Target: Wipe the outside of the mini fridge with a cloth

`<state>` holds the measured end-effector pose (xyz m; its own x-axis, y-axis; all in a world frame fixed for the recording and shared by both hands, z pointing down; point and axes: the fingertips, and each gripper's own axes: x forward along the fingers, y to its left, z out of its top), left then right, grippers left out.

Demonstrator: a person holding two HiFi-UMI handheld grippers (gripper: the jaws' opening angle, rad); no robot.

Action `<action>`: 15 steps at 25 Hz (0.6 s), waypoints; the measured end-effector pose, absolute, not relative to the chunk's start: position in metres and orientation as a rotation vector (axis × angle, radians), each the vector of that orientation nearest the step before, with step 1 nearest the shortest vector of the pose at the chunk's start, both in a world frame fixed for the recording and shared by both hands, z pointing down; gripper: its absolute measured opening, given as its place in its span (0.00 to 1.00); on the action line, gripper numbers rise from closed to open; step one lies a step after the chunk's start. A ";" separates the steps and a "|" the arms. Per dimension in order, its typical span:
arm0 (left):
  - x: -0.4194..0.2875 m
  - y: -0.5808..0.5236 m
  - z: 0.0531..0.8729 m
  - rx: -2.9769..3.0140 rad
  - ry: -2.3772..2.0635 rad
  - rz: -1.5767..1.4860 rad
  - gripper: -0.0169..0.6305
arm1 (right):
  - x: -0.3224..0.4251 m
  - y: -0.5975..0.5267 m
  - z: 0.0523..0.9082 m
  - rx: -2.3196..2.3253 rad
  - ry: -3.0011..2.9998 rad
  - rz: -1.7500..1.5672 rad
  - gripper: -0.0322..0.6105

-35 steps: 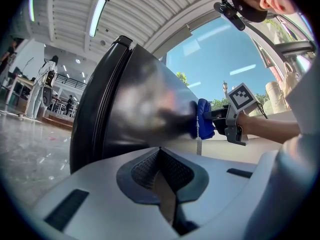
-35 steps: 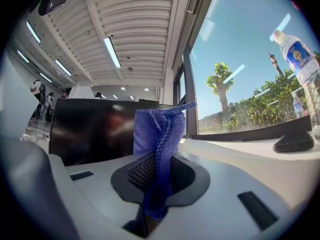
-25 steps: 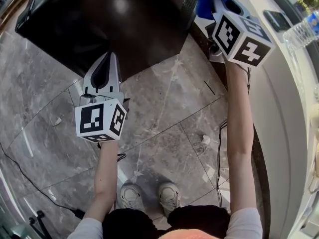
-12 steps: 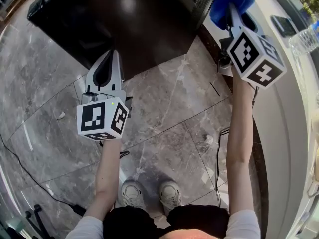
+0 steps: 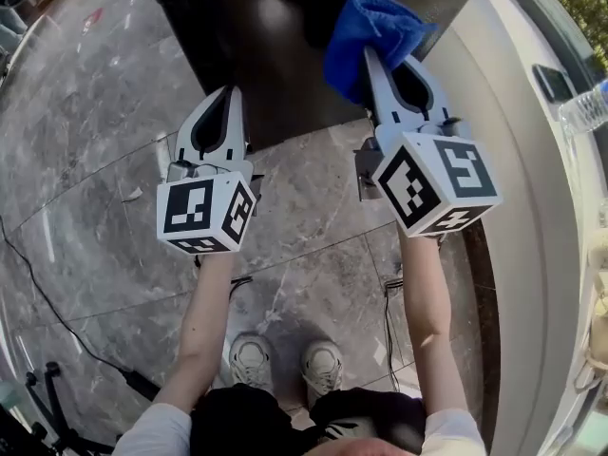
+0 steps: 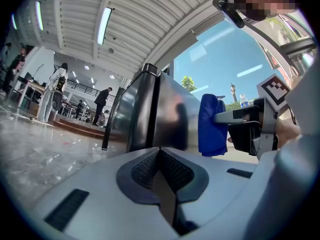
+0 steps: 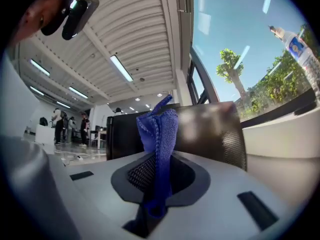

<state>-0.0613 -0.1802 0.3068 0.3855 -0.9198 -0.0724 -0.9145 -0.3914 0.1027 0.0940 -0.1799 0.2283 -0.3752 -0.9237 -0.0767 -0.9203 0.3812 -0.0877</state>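
My right hand-held gripper (image 5: 380, 74) clamps the blue cloth (image 5: 372, 28), bunched beyond its tips at 1 o'clock over the black mini fridge (image 5: 266, 46); I cannot tell if they touch. My left hand-held gripper (image 5: 226, 98), jaws pressed together on nothing, hangs at 10 o'clock by the fridge's near edge, above the marble floor (image 5: 85, 131).

Bright daylight from right-side windows (image 7: 235, 44); ceiling strips (image 6: 104, 25) glowing; glare spot on mini fridge (image 5: 275, 65) top; fisheye edges bending.

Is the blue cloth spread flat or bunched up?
Bunched: the blue cloth rises in crumpled folds, pinched by the right hand-held gripper.
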 end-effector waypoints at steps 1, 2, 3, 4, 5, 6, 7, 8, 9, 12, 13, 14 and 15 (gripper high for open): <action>-0.068 -0.180 0.306 2.564 -1.721 -0.188 0.03 | 0.076 -0.180 0.230 -1.645 2.538 -0.060 0.15; -0.075 -0.179 0.305 2.549 -1.733 -0.197 0.03 | 0.059 -0.180 0.231 -1.608 2.557 -0.077 0.15; -0.082 -0.178 0.305 2.536 -1.744 -0.206 0.03 | 0.042 -0.179 0.233 -1.573 2.575 -0.095 0.15; -0.089 -0.177 0.305 2.524 -1.754 -0.214 0.03 | 0.026 -0.179 0.235 -1.539 2.593 -0.112 0.15; -0.096 -0.177 0.304 2.513 -1.765 -0.220 0.03 | 0.012 -0.179 0.237 -1.506 2.613 -0.125 0.15; -0.102 -0.176 0.304 2.503 -1.778 -0.226 0.03 | -0.002 -0.178 0.239 -1.473 2.635 -0.133 0.15; -0.109 -0.176 0.303 2.492 -1.791 -0.233 0.03 | -0.016 -0.177 0.241 -1.442 2.659 -0.135 0.15; -0.116 -0.176 0.303 2.480 -1.802 -0.241 0.03 | -0.028 -0.175 0.243 -1.414 2.681 -0.132 0.15; -0.122 -0.176 0.303 2.469 -1.812 -0.248 0.03 | -0.039 -0.174 0.245 -1.391 2.699 -0.128 0.15; -0.139 -0.176 0.301 2.449 -1.837 -0.258 0.03 | -0.067 -0.174 0.248 -1.344 2.738 -0.121 0.15; -0.144 -0.176 0.300 2.446 -1.847 -0.258 0.03 | -0.073 -0.175 0.250 -1.338 2.749 -0.115 0.15; -0.148 -0.176 0.300 2.442 -1.855 -0.259 0.03 | -0.079 -0.176 0.251 -1.337 2.760 -0.107 0.15; -0.151 -0.176 0.299 2.438 -1.861 -0.262 0.03 | -0.082 -0.177 0.252 -1.340 2.768 -0.099 0.15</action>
<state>-0.1506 -0.1762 0.2994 0.2552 -0.9621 -0.0963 -0.9512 -0.2677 0.1534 -0.0825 -0.1773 0.2516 -0.6187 -0.7850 -0.0303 -0.7809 0.6188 -0.0857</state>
